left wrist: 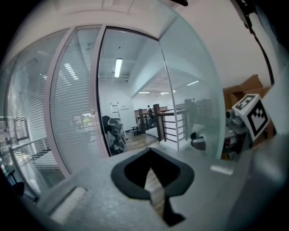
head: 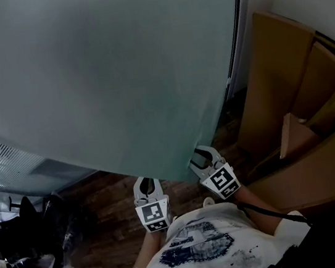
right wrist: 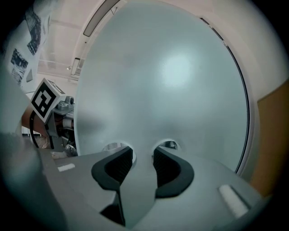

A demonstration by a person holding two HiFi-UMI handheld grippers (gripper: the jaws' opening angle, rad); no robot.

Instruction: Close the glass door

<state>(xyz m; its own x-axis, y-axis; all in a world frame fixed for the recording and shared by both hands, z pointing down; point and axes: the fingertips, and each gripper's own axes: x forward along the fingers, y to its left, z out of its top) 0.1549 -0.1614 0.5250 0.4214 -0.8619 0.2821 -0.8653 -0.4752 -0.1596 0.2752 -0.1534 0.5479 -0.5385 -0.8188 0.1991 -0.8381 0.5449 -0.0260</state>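
Glass door (head: pixel 103 77): frosted panel, upright, long axis vertical, standing open at an angle to its frame. Black-sealed edge is on the far right, free edge nearest the grippers.

Left gripper (head: pixel 146 186) sits just left of that free edge, apart from it. From there the door (left wrist: pixel 192 103) is ahead and to the right, and the gripper looks past the edge into the open doorway (left wrist: pixel 128 99). Jaws together at the tips, nothing in them.

Free edge comes down between the two grippers.

Right gripper (head: pixel 203 156) is on the other side of that edge, aimed square at the door face (right wrist: pixel 171 90), which fills its view. Jaws parted to a medium gap, no pad pressing on anything. Tips are right up at the glass; can't tell if they touch.

Both are held low in front of the torso, close together, pointing forward and roughly level, marker cubes up. Cardboard boxes (head: pixel 301 110) stand right of the right gripper.
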